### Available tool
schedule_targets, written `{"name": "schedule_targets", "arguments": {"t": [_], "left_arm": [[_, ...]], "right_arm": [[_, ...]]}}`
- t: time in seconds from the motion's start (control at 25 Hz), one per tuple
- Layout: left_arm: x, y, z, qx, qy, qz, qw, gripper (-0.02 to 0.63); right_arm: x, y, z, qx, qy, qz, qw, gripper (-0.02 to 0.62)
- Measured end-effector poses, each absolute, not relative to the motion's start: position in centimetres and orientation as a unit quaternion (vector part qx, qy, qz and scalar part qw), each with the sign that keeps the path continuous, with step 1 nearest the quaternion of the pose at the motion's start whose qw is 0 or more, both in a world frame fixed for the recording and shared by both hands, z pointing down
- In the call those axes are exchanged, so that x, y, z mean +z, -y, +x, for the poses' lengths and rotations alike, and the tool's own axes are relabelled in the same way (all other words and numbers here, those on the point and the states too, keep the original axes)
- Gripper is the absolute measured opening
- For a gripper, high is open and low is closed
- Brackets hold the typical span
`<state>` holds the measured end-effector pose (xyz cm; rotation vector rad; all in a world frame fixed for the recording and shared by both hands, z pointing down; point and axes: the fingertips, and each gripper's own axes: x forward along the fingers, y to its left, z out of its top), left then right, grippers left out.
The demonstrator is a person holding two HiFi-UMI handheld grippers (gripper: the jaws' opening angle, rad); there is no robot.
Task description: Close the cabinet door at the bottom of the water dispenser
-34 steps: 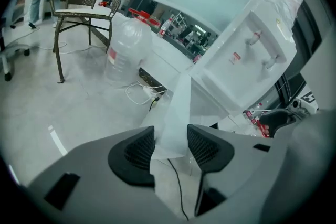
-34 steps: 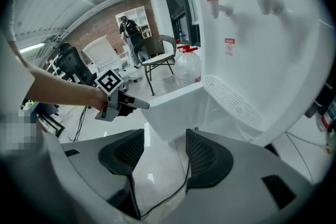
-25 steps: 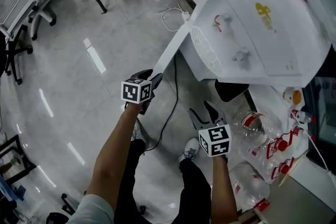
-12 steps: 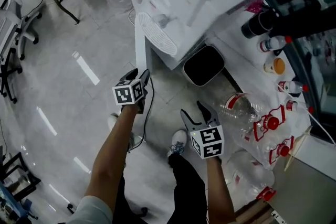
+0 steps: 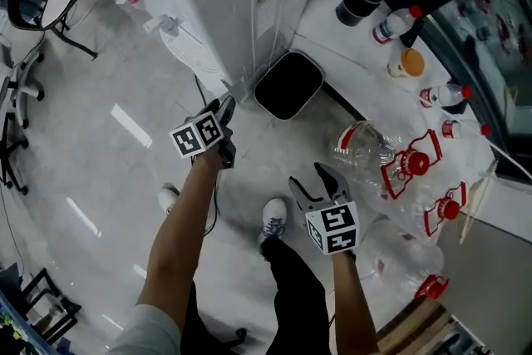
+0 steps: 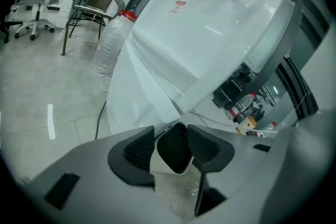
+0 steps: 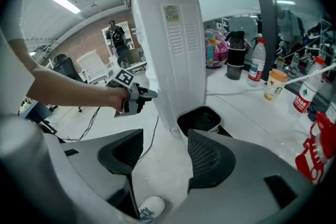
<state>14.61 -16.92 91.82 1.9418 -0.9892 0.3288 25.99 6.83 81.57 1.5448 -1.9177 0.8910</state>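
The floor (image 5: 100, 162) is the largest open area. It is bare towards its left edge and crowded towards its right edge. The water dispenser (image 5: 241, 4) stands upright at the far side, with its tall white body ending in a sharp lower corner.

The cabinet door (image 6: 131, 97) is the white panel at the dispenser's lower front. It lies close against the body, but I cannot tell whether it is fully shut. A black bin (image 5: 288, 85) sits just beside the dispenser's base, on the side facing my right gripper. Clear bottles (image 5: 366, 150) lie on the floor beyond the bin, near the right edge.

My left gripper (image 5: 226, 108) is at the dispenser's lower front corner. Its jaws stand slightly apart and grip nothing, and the bin shows through the narrow gap.

My right gripper (image 5: 317, 177) hangs over bare floor, well apart from the dispenser. Its jaws are wide apart and empty. A shoe (image 5: 273, 216) rests below, between the two grippers.
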Motion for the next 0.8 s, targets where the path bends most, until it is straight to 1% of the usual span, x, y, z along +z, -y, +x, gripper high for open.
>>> {"name": "schedule_targets", "arguments": {"t": [0.08,0.2,0.4,0.6,0.8], "left_arm": [[91.7,16.8,16.2,0.134,0.384,0.799,0.442,0.213],[90.6,16.3,17.6,0.147,0.357,0.828,0.408,0.207],[88.1,14.1,17.0,0.196,0.333,0.845,0.369,0.198],[80.0,14.3,14.0,0.195,0.342,0.853,0.343,0.165],[67.5,14.8,9.7,0.19,0.367,0.862,0.292,0.076]], "right_arm": [[81.8,-7.6,26.9,0.331,0.702,0.576,0.256,0.282],[81.7,-8.3,27.5,0.334,0.698,0.583,0.248,0.282],[79.1,-8.6,27.6,0.331,0.703,0.578,0.251,0.282],[71.1,-5.4,27.7,0.288,0.721,0.581,0.244,0.282],[58.8,-1.3,27.7,0.224,0.741,0.594,0.221,0.276]]}}
